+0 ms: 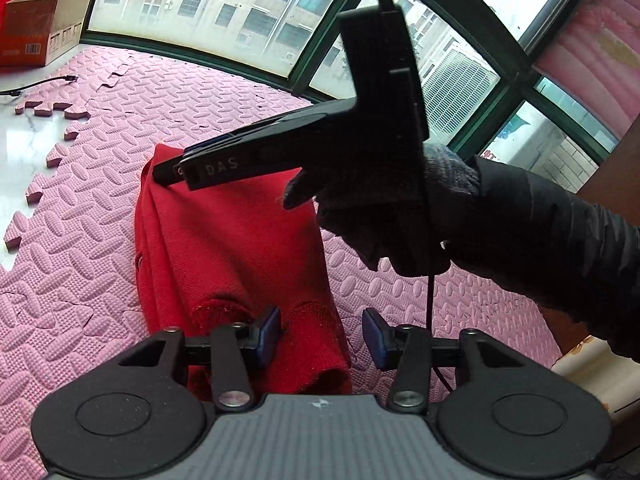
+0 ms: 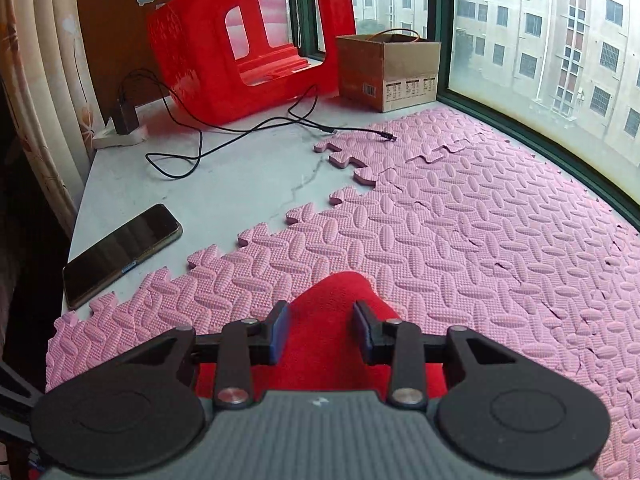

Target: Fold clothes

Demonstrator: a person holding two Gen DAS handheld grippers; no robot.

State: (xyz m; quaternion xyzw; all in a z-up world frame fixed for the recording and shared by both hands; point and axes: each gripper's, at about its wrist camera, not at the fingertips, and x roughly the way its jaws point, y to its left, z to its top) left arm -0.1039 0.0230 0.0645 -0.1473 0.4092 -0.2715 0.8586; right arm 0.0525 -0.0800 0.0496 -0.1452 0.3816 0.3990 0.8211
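Red garment (image 1: 232,248) lying folded narrow on pink mat (image 1: 100,128) mid-surface, right tool (image 1: 176,172) seemingly pinched shut on far end, left tool (image 1: 320,336) wide, unloaded over near hem; risk: slipping grip, fold springing open.

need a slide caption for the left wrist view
Left gripper open over a red garment on pink foam mats, right gripper reaching its far edge.

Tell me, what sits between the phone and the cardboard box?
In the right wrist view, a black cable snakes over bare marble sill between phone and cardboard box.
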